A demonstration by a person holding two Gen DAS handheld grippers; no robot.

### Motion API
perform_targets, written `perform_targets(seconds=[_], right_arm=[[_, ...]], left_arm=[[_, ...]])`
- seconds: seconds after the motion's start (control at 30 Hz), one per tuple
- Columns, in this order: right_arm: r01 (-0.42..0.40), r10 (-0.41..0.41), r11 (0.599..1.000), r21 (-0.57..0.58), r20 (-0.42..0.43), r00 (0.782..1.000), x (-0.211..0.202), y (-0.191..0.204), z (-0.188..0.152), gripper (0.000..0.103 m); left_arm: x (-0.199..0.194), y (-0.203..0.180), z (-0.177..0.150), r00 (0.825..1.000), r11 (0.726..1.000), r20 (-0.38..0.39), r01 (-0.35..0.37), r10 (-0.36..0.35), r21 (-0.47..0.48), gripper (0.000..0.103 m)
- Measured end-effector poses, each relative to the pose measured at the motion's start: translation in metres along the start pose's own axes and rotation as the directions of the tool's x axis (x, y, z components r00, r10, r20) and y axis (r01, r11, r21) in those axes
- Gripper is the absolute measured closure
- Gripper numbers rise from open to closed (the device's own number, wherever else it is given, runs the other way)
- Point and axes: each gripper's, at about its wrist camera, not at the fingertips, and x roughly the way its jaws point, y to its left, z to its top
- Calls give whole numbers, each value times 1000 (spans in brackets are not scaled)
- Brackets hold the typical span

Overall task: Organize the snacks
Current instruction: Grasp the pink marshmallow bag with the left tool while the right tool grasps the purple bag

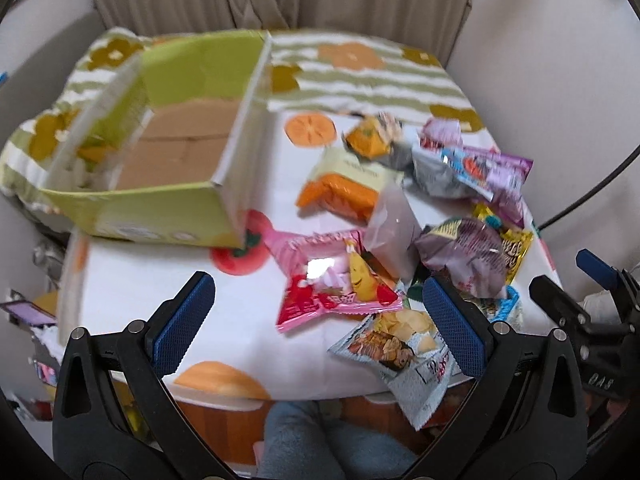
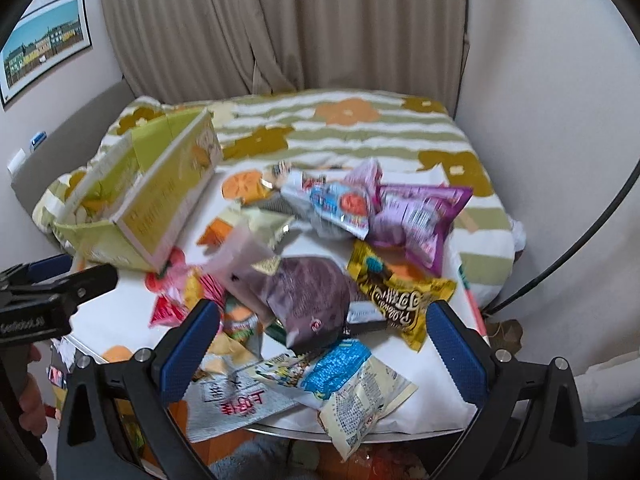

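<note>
A pile of snack packets lies on a small table with a fruit-print cloth [image 1: 132,280]. In the left wrist view I see a pink packet [image 1: 332,284], a chips packet [image 1: 404,348], an orange packet [image 1: 340,196] and a purple packet [image 1: 464,256]. An open green cardboard box [image 1: 160,168] stands at the left, also in the right wrist view [image 2: 160,208]. My left gripper [image 1: 320,320] is open and empty above the table's near edge. My right gripper [image 2: 320,340] is open and empty over the dark purple packet [image 2: 308,296], with a blue-and-cream packet [image 2: 352,384] and a yellow packet [image 2: 396,296] near.
A bed with a green-striped flowered cover [image 2: 352,132] lies behind the table, with beige curtains [image 2: 280,28] beyond. A black cable [image 2: 580,240] hangs at the right. The right gripper's body [image 1: 600,320] shows at the right edge of the left wrist view.
</note>
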Motion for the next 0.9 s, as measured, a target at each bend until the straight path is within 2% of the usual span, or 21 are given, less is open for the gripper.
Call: perform_targets(seconds=[0.27, 0.53, 0.67, 0.8, 0.9], right_arm=[[34, -38, 997, -73, -55, 998, 42, 2, 1, 0], [50, -70, 983, -176, -112, 991, 79, 15, 3, 0], [43, -78, 973, -225, -148, 986, 95, 18, 4, 0], [29, -77, 962, -272, -167, 983, 105, 20, 5, 0], [5, -58, 961, -277, -184, 981, 112, 18, 8, 1]], left_arm=[[73, -1, 2, 986, 998, -160, 45, -50, -31, 0], [111, 2, 7, 969, 998, -241, 47, -56, -46, 0], [125, 4, 11, 960, 996, -270, 70, -81, -50, 1], [136, 11, 14, 948, 992, -294, 107, -122, -69, 20], [139, 14, 16, 946, 991, -297, 117, -131, -63, 22]])
